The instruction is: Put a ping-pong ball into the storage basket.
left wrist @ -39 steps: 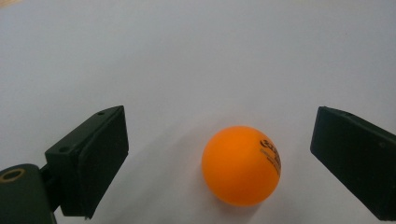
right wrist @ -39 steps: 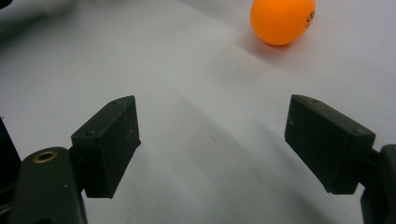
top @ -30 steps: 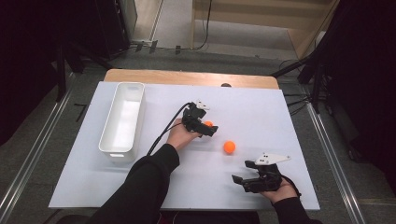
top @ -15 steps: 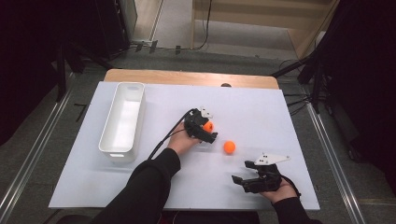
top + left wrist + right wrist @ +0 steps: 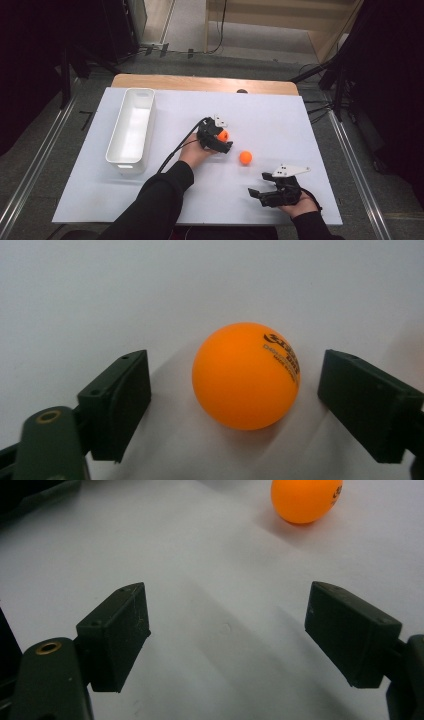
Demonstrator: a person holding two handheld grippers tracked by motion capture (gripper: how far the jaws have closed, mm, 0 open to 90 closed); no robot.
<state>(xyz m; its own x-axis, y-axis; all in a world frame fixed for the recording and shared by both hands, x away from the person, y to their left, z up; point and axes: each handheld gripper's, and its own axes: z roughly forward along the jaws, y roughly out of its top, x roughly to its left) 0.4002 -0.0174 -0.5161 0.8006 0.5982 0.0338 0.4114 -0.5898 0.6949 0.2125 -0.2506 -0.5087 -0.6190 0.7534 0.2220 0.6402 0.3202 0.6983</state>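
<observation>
An orange ball [image 5: 246,376] sits on the white worktop [image 5: 300,125], right between the two black jaws of the left gripper [image 5: 220,140]. In the left gripper view there is a gap on each side of the ball — the wider one on its left — so the jaws are not pressing on it. They have just been closing in, with the ball between them, but nothing is gripped.

A second orange ball [image 5: 245,157] lies just to the right of that gripper, apart from it. In the right gripper view this ball [image 5: 306,499] sits up ahead, well beyond the jaws.

The right gripper [image 5: 262,192] rests near the front edge of the worktop, jaws spread wide, with bare worktop between them.

A long white tray [image 5: 131,129] stands off to the left — well apart from both balls.
</observation>
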